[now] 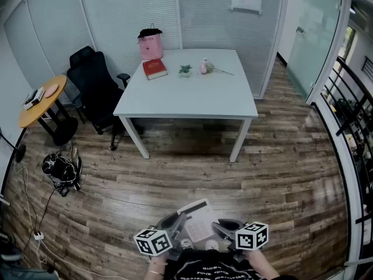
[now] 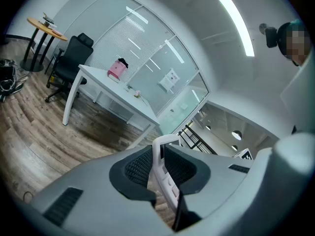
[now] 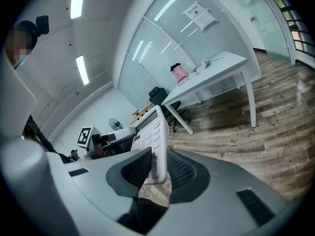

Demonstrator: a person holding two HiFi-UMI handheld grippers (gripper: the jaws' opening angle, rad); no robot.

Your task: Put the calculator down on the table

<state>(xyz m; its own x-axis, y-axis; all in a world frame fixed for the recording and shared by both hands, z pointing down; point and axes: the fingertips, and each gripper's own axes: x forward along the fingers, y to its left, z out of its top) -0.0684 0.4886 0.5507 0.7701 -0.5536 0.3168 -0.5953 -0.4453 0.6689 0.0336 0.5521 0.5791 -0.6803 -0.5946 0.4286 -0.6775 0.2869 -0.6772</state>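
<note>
A white calculator (image 1: 198,219) is held in the air close to my body, well short of the white table (image 1: 186,95) across the wooden floor. My left gripper (image 1: 176,227) is shut on its left edge and my right gripper (image 1: 223,228) on its right edge. In the left gripper view the calculator (image 2: 165,173) stands edge-on between the dark pads. In the right gripper view its keys (image 3: 150,136) face up and left, with the pads pressed on its near corner and the other gripper behind it.
On the table's far side lie a red book (image 1: 154,69), a pink bag (image 1: 150,45), a small plant (image 1: 185,70) and flowers (image 1: 208,67). A black office chair (image 1: 96,86) and a round orange table (image 1: 41,101) stand at the left, a dark bag (image 1: 61,169) on the floor, a railing (image 1: 355,121) at the right.
</note>
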